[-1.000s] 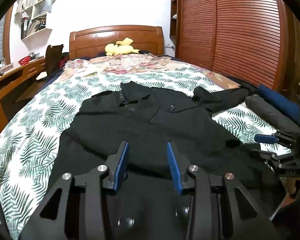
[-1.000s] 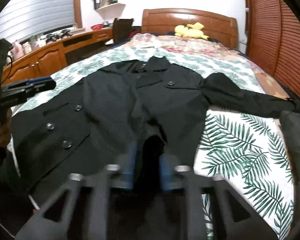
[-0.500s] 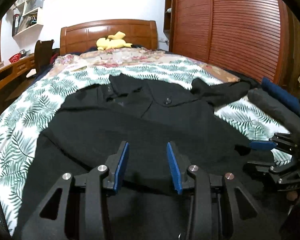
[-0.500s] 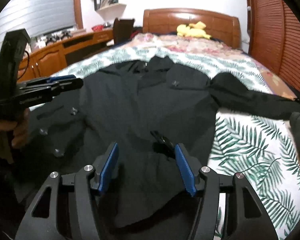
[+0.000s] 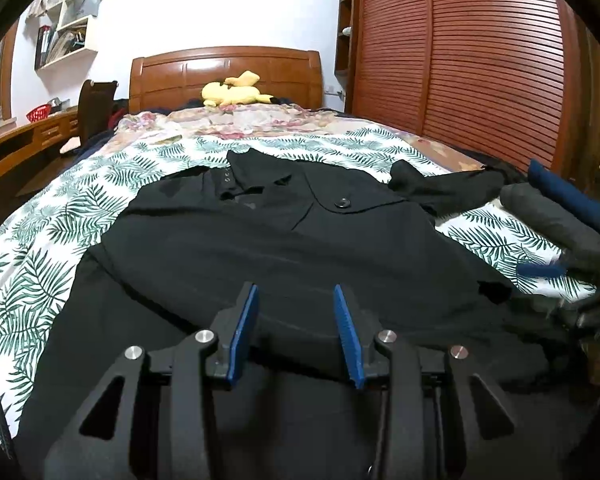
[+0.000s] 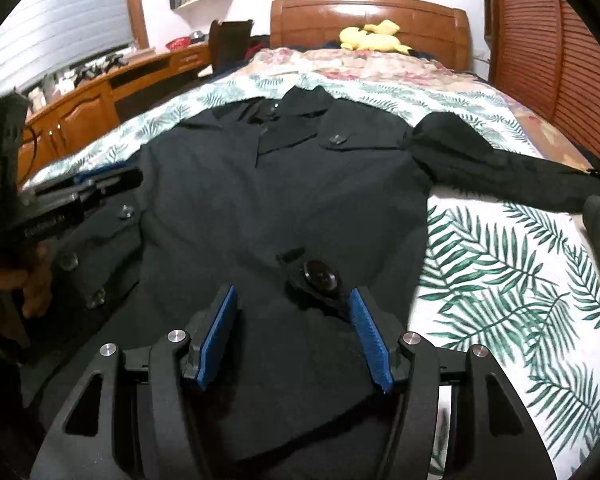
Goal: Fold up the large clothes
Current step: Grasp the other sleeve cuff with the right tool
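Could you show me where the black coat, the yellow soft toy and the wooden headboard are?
black coat (image 6: 228, 208), right wrist view, on its front panel.
yellow soft toy (image 5: 232, 94), left wrist view, on its body.
wooden headboard (image 6: 320, 20), right wrist view, on its left panel.

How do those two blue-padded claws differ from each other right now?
The right gripper stands with its jaws wider apart than the left gripper; they have just been opening. A strap with a big round button lies just ahead of the right gripper's fingers, while plain black cloth lies ahead of the left. Both have blue pads, grip nothing, and hover over the same black coat spread on the bed.
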`<action>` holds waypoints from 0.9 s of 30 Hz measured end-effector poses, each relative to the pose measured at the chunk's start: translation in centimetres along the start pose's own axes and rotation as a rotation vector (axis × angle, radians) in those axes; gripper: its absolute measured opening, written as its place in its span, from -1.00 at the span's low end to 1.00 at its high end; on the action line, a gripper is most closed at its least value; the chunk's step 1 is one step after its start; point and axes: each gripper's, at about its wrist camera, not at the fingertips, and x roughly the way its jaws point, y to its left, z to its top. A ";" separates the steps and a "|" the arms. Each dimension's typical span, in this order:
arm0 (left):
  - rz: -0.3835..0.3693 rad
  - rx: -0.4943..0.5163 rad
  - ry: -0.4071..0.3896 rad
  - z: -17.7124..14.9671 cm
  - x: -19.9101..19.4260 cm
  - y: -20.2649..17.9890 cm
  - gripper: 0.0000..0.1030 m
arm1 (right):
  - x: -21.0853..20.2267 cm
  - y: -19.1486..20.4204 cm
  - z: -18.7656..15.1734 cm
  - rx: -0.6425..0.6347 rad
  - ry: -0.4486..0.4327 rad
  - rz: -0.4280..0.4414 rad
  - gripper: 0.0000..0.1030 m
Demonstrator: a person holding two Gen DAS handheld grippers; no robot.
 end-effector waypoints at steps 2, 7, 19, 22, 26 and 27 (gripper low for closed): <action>0.002 0.006 -0.008 0.0 -0.2 -0.1 -0.27 | -1.3 -0.7 0.6 0.010 -0.044 -0.048 0.41; -0.008 0.008 -0.013 0.2 -0.4 -0.1 -0.27 | -3.5 -4.4 2.5 0.094 -0.100 -0.133 0.57; -0.056 0.007 -0.005 1.7 -1.1 -0.2 -0.27 | -0.6 -10.5 9.0 0.114 -0.082 -0.286 0.57; -0.068 0.004 -0.022 2.2 -1.8 -0.2 -0.27 | 1.4 -12.4 10.1 0.135 -0.047 -0.320 0.57; -0.081 0.013 -0.060 3.0 -3.3 -0.2 -0.27 | 4.1 -15.0 10.8 0.176 0.000 -0.368 0.57; -0.084 0.009 -0.066 3.1 -3.5 0.0 -0.27 | 4.8 -16.0 10.8 0.196 0.015 -0.378 0.57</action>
